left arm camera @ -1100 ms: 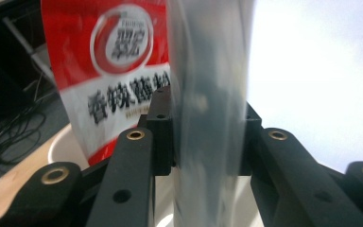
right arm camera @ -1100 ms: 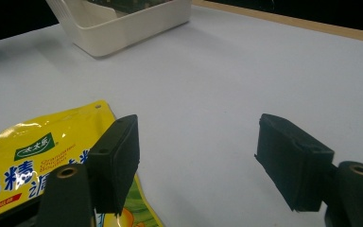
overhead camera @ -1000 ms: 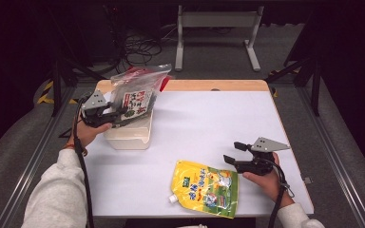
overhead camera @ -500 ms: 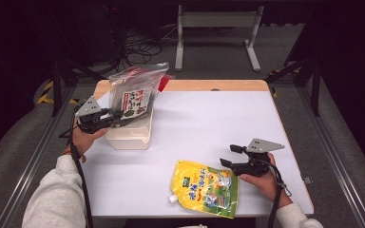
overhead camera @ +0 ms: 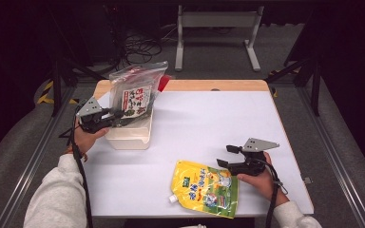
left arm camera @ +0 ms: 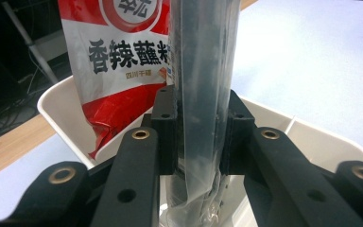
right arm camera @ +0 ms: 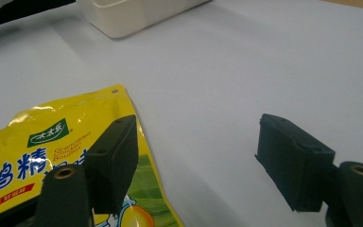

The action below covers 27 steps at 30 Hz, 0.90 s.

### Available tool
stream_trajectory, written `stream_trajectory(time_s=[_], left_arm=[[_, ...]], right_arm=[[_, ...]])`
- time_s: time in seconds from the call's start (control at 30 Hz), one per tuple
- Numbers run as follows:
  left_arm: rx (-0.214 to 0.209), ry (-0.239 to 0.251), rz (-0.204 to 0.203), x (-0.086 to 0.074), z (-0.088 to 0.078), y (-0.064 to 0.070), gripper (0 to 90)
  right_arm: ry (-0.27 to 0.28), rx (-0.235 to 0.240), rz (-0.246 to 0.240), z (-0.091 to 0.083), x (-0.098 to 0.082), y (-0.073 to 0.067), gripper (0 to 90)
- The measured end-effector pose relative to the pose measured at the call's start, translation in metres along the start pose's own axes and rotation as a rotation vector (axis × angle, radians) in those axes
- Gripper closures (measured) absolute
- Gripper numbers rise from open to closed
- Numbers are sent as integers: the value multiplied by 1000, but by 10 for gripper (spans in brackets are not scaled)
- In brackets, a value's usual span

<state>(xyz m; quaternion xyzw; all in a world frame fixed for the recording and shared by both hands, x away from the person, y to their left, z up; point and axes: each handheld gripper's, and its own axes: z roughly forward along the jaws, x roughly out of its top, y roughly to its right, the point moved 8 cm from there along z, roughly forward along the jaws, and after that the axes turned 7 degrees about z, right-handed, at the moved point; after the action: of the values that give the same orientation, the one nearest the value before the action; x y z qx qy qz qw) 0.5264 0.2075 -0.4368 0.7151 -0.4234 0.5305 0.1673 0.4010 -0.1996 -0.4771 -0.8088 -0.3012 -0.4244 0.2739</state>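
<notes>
**Clear Bag Pinched Over the White Bin, Yellow Pouch Waits by the Other Hand**

The left gripper (overhead camera: 108, 115) has its jaws pressed in on the lower part of a clear plastic bag (overhead camera: 135, 95), having just been closing on it; in the left gripper view both pads squeeze the crumpled film of that bag (left arm camera: 203, 94) with dark contents showing through. The bag stands upright above and just ahead of the jaws, over the white bin (overhead camera: 129, 135) that sits directly beneath the gripper's tips. On the bag's face a white label carries red and dark characters, too small to read from the high view. Just behind the held bag, on its left in the left gripper view, a red-and-white packet (left arm camera: 118, 61) stands in the bin (left arm camera: 56, 118); its bold black print reads 香辣蘸料, the last character partly hidden, with a small line 四川干碟 below.

The right gripper (overhead camera: 227, 156) rests low at the table (overhead camera: 209, 118), jaws wide apart and holding nothing. A yellow pouch (overhead camera: 206, 188) lies flat just beside and under its left jaw; in the right gripper view the pouch (right arm camera: 52, 142) shows a green logo patch, blue characters 鸡精 and the words "Granulated Chicken Bouillon". The right jaw stands over bare tabletop.
</notes>
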Motion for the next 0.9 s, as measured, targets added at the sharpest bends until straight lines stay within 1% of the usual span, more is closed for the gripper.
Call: stream_trajectory(time_s=[0.07,0.1,0.17,0.23,0.33,0.43,0.5,0.57,0.6,0.7,0.77,0.8,0.9], left_arm=[[8,8,-12,-4,0,-2,732],[4,10,-20,-5,0,-1,732],[8,12,-23,-6,1,-2,732],[6,14,-41,-8,0,-3,732],[5,8,-52,-10,0,-3,732],[1,6,-54,-11,-1,-2,731],[-2,6,-71,-12,-2,-2,729],[-2,-1,-76,-12,-2,-2,727],[8,-2,-91,-12,-2,-3,718],[17,-6,-96,-11,-2,-2,697],[35,-18,-99,-10,-3,-2,682],[38,-23,-96,-9,-4,-2,674],[47,2,-107,-4,-10,-2,634]], right_arm=[[-3,0,-3,1,0,0,299],[-3,0,-5,1,0,0,299],[-3,1,-4,0,0,-1,299],[0,-2,-12,0,1,-2,300],[0,-4,-18,-1,2,-2,300],[-3,-8,-19,0,1,-1,300],[-6,-12,-19,-1,1,-1,299],[-7,-15,-21,-1,1,-1,299],[-9,-16,-24,0,1,-2,298],[-12,-21,-33,-1,2,-2,298],[-15,-27,-36,-2,2,-2,299],[-16,-29,-35,-3,2,-2,299],[-29,-41,-39,-4,1,0,299]])
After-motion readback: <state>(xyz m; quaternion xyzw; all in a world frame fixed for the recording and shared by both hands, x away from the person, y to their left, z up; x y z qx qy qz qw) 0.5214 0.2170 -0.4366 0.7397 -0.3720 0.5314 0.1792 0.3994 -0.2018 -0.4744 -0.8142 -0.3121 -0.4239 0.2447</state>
